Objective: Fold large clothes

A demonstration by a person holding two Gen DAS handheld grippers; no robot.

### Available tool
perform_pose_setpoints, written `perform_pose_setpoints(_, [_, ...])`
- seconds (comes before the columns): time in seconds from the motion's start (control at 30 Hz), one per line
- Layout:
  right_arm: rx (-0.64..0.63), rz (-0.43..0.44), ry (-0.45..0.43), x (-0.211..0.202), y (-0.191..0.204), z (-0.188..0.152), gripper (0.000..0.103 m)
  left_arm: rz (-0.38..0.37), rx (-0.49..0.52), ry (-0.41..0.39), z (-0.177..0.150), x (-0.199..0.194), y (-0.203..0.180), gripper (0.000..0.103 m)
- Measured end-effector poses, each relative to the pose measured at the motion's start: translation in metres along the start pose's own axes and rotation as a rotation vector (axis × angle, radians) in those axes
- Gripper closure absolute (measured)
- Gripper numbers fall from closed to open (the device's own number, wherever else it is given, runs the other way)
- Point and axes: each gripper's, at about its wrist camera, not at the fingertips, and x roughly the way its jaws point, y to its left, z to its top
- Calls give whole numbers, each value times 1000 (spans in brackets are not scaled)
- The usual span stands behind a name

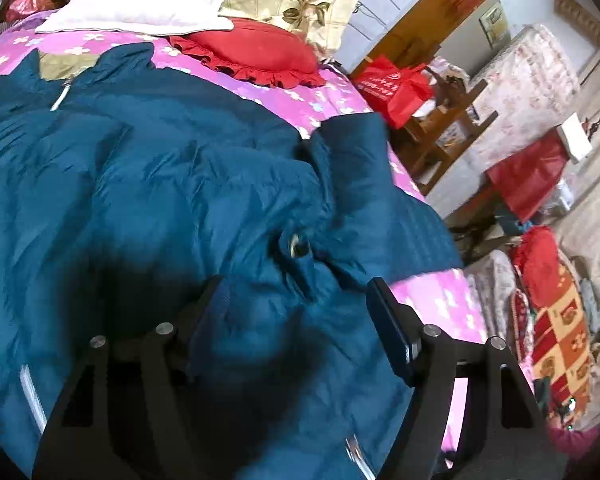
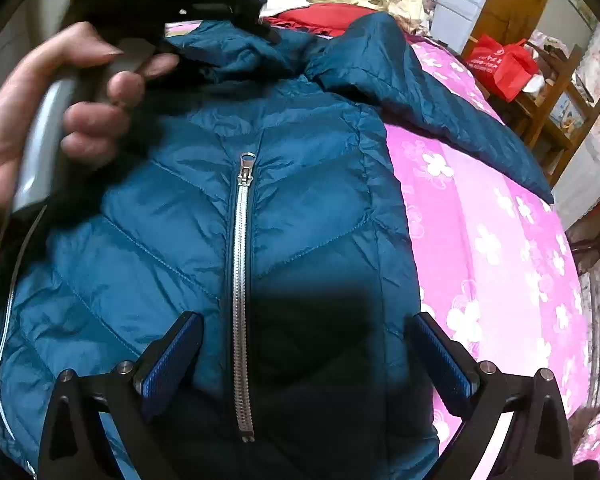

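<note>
A teal quilted down jacket [image 2: 300, 208] lies zipped, front up, on the pink floral bed [image 2: 492, 240], as the left tongs [image 1: 296, 312] and right tongs [image 2: 308, 352] hover above it with jaws spread wide, empty, apparently poised to pinch fabric for folding.

The jacket [image 1: 160, 200] hem is cut off by the lower picture edge. Its snap [image 1: 298, 245] is blurred. The hand [image 2: 40, 120] is blurred, hiding the jacket's shoulder.
</note>
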Motion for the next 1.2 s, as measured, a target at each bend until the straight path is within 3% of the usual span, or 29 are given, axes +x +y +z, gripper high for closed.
perform_pose_setpoints(0.13, [40, -7, -33, -8, -2, 5, 0, 38, -33, -78, -12, -55, 21, 32])
perform_pose_setpoints(0.23, [120, 40, -131, -26, -12, 14, 0, 213, -79, -194, -18, -115, 59, 32])
perform_pose_setpoints(0.33, [119, 95, -208, -33, -12, 31, 0, 417, -168, -309, -25, -173, 102, 32])
perform_pose_setpoints(0.47, [74, 103, -278, -26, 2, 86, 0, 600, -310, -451, -39, -219, 154, 32])
perform_pose_setpoints(0.53, [72, 148, -295, -17, 15, 123, 0, 668, -350, -448, -43, -220, 176, 32])
perform_pose_setpoints(0.6, [67, 219, -312, -5, 27, 155, 0, 730, -388, -393, -37, -211, 189, 32])
perform_pose_setpoints(0.73, [109, 410, -341, 38, 56, 210, 0, 715, -441, -357, -38, -207, 209, 32])
perform_pose_setpoints(0.8, [129, 438, -296, 66, 59, 222, 1, 702, -462, -329, -36, -200, 218, 32])
perform_pose_setpoints(0.9, [228, 282, -171, 108, 37, 221, 2, 700, -470, -275, -37, -185, 222, 26])
perform_pose_setpoints(0.93, [299, 293, -132, 120, 21, 214, 2, 686, -474, -264, -35, -182, 225, 25])
perform_pose_setpoints(0.97, [325, 317, -152, 119, 11, 210, 4, 681, -478, -258, -35, -181, 225, 24])
perform_pose_setpoints(1.1, [272, 204, -94, 113, 10, 200, 3, 689, -488, -270, -38, -184, 222, 25])
perform_pose_setpoints(1.2, [279, 191, -51, 111, 6, 198, 3, 717, -472, -307, -38, -192, 210, 25])
